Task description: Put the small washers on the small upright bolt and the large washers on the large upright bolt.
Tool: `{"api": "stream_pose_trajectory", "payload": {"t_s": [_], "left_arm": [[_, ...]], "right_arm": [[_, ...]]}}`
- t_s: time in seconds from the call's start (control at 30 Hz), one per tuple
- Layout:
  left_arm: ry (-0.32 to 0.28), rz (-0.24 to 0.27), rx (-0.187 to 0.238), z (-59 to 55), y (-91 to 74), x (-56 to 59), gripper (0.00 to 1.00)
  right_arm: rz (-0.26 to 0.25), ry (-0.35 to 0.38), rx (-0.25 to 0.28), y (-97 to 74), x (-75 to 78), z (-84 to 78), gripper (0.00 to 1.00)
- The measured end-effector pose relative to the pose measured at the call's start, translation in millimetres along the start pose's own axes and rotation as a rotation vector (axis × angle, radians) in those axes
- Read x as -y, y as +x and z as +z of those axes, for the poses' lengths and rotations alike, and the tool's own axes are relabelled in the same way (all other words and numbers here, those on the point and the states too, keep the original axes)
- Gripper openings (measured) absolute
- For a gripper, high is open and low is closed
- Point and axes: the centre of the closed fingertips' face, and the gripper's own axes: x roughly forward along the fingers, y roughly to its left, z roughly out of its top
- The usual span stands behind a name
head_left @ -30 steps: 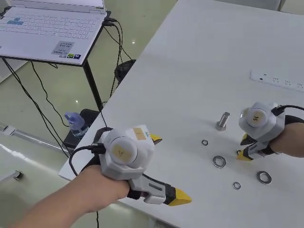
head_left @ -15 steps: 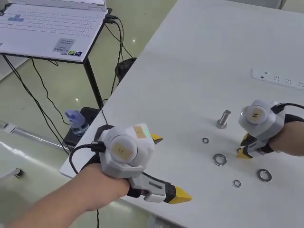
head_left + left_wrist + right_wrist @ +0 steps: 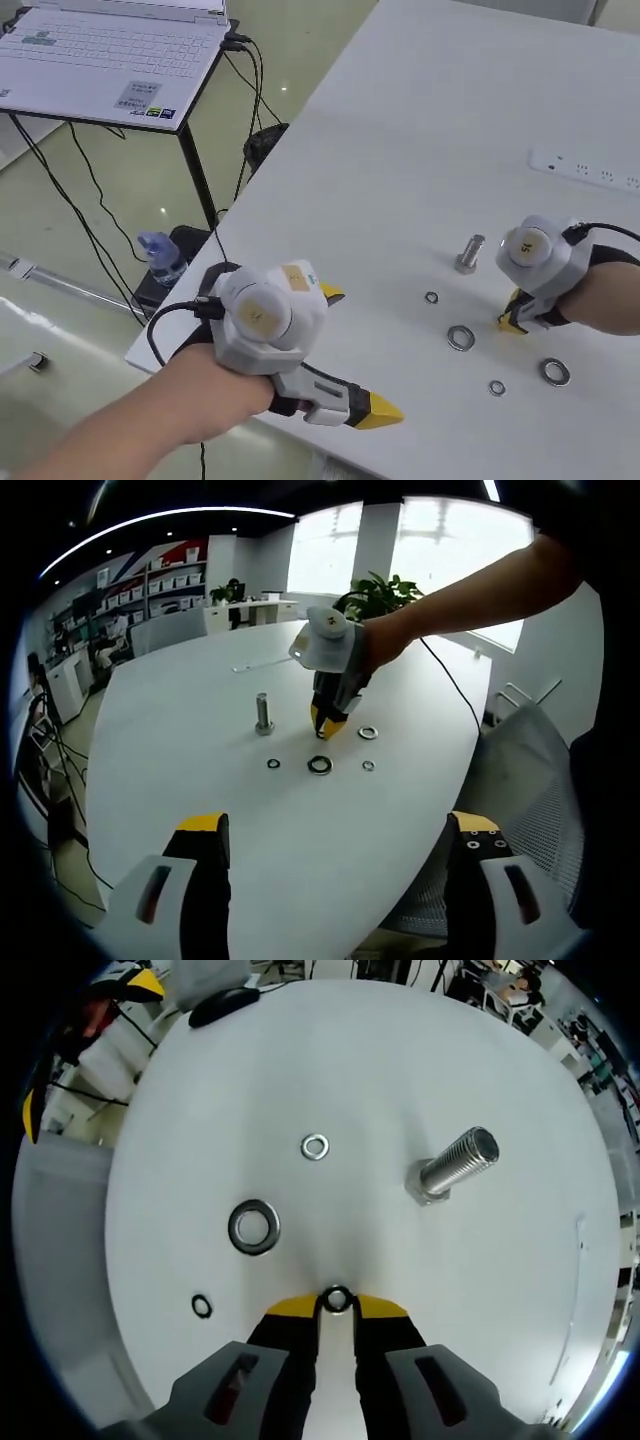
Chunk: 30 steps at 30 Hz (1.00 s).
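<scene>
A small washer (image 3: 337,1300) is clenched between the yellow tips of the right claw (image 3: 508,322), low against the white worktop (image 3: 400,150). Near it stands the upright bolt (image 3: 452,1165). A large washer (image 3: 254,1226) and another small washer (image 3: 315,1146) lie loose close by. The left claw (image 3: 335,830) hovers over the worktop's near edge, well apart, jaws spread wide and released.
</scene>
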Motion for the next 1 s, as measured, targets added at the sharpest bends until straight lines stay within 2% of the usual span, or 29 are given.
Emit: {"api": "stream_pose_trajectory", "payload": {"t_s": [0.1,0.2,0.43,0.67,1.0], "left_arm": [[0.001,0.003,0.002,1.0,-1.6,0.9,0.89],[0.001,0.007,0.003,1.4,-2.9,1.7,0.89],[0.004,0.017,0.002,1.4,-3.3,3.0,0.89],[0.003,0.021,0.004,2.4,-1.7,4.3,0.87],[0.011,0.028,0.004,4.9,0.4,0.8,0.89]], "right_arm": [[-0.003,0.014,0.006,-0.2,0.1,0.5,0.13],[-0.001,0.036,0.034,-1.2,0.5,0.1,0.13],[-0.013,0.040,0.034,-6.7,-2.8,-7.7,0.13],[-0.022,0.088,0.057,-28.0,-1.6,-22.5,0.13],[-0.048,0.158,0.081,-58.3,-2.1,-55.5,0.13]]}}
